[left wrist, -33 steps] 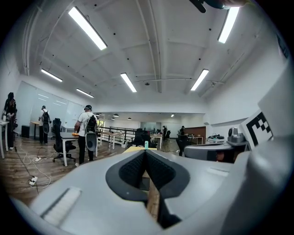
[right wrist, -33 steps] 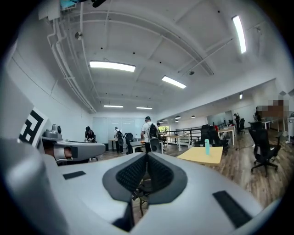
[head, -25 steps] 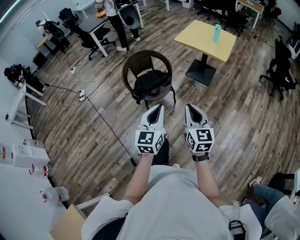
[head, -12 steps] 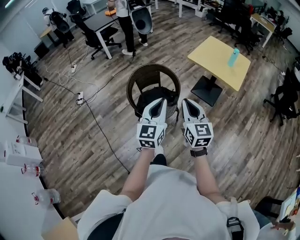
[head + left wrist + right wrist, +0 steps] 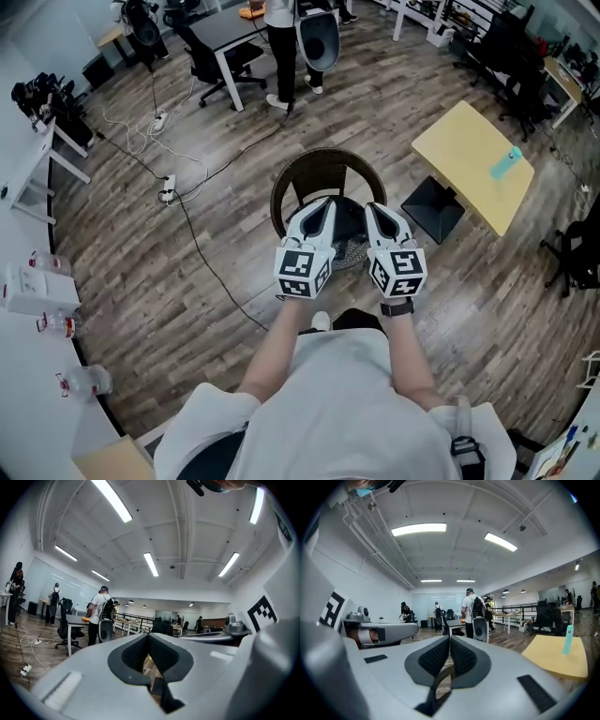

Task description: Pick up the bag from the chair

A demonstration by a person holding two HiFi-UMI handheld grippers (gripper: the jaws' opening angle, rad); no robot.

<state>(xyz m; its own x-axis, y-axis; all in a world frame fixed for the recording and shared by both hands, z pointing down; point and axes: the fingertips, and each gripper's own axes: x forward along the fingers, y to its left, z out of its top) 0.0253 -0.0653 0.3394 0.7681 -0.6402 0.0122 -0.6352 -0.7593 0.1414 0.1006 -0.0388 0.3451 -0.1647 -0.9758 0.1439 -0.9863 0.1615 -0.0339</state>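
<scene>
Above the chair, the left gripper and right gripper, both closed tight and holding nothing, hover side by side over the black bag lying on its seat, the pickup not yet begun.

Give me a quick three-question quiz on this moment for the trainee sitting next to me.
1. True or false: the left gripper is closed on the bag.
2. What stands on the yellow table? A: a teal bottle. B: a laptop. C: a cardboard box.
3. In one word, how do the right gripper's jaws stand?

Key
1. False. Its jaws are together with nothing in them, and the bag lies on the seat of the wicker chair.
2. A.
3. Shut, with nothing held.
</scene>
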